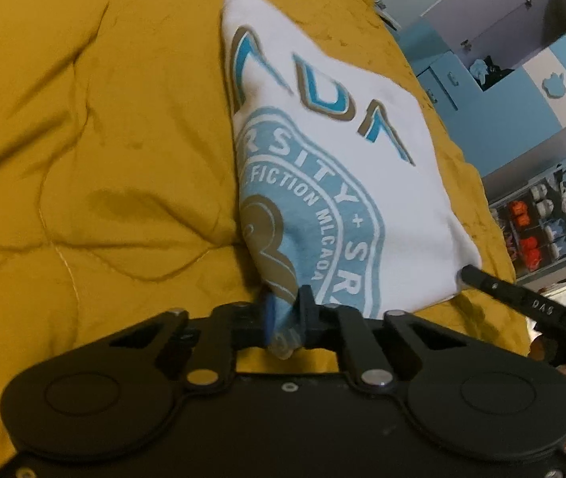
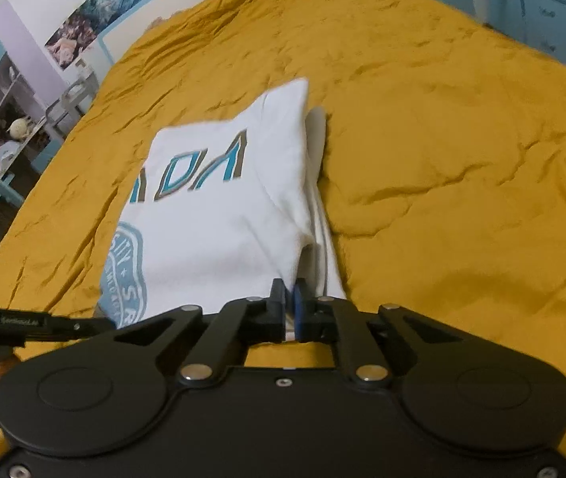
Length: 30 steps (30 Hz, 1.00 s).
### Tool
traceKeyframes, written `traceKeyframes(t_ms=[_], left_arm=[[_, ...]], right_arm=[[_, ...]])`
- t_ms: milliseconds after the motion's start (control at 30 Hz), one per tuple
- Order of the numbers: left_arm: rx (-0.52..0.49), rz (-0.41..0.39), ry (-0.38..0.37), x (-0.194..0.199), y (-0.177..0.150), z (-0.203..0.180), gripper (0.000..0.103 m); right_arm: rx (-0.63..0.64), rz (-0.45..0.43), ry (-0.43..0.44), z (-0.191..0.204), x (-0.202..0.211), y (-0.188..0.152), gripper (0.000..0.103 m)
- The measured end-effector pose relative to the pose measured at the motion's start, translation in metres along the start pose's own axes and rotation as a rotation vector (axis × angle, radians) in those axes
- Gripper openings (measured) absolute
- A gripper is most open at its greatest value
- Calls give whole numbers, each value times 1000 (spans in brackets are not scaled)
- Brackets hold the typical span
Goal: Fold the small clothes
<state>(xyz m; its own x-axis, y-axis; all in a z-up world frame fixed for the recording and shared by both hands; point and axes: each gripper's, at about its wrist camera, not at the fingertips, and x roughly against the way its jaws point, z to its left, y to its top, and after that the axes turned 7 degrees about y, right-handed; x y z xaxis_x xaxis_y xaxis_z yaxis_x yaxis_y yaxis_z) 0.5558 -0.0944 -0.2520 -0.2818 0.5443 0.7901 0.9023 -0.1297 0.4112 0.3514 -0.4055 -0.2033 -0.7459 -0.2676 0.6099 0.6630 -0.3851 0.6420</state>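
Observation:
A white T-shirt (image 1: 335, 167) with a light blue round crest and blue-brown letters lies partly folded on a mustard yellow bedspread (image 1: 83, 139). My left gripper (image 1: 287, 310) is shut on the shirt's near corner, on the crest side. My right gripper (image 2: 289, 302) is shut on the other near corner of the shirt (image 2: 219, 207), where layered white edges show. The right gripper (image 1: 482, 279) also shows in the left wrist view, touching the shirt's right corner. The left gripper (image 2: 83, 324) shows at the left in the right wrist view.
The bedspread (image 2: 462, 159) is wrinkled and quilted all around the shirt. Blue and white cupboards and shelves (image 1: 542, 219) stand beyond the bed's right edge. Shelves with small items (image 2: 4, 119) stand beyond the other edge.

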Motion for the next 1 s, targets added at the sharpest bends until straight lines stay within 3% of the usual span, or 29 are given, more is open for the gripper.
traceKeyframes(t_ms=[167,367,533,600,667,733,767,1000], left_arm=[[-87,-34,23,22,6,-15,6],[-141,23,85,-9,-3,-14,7],[-177,10,94,-11,-3,-12,19],[-199,5,107,-8,-1,-14,28],[-217,-1,121,-2,-1,-14,30],[-233,-14,136,7,1,-13,32],[-237,-26,144,12,3,-13,37],[-170,-97,168,27,45,5,44]], right_arm=[[-9,-52,29,-3,23,8,3],[-12,29,-13,-19,-4,-10,2],[-31,34,19,-28,-8,-11,3],[-25,33,35,-27,-4,-8,9],[-13,32,46,-25,-1,-3,18],[1,8,50,-21,5,3,39],[6,-10,56,-21,8,7,44],[50,-49,82,-21,-1,50,47]])
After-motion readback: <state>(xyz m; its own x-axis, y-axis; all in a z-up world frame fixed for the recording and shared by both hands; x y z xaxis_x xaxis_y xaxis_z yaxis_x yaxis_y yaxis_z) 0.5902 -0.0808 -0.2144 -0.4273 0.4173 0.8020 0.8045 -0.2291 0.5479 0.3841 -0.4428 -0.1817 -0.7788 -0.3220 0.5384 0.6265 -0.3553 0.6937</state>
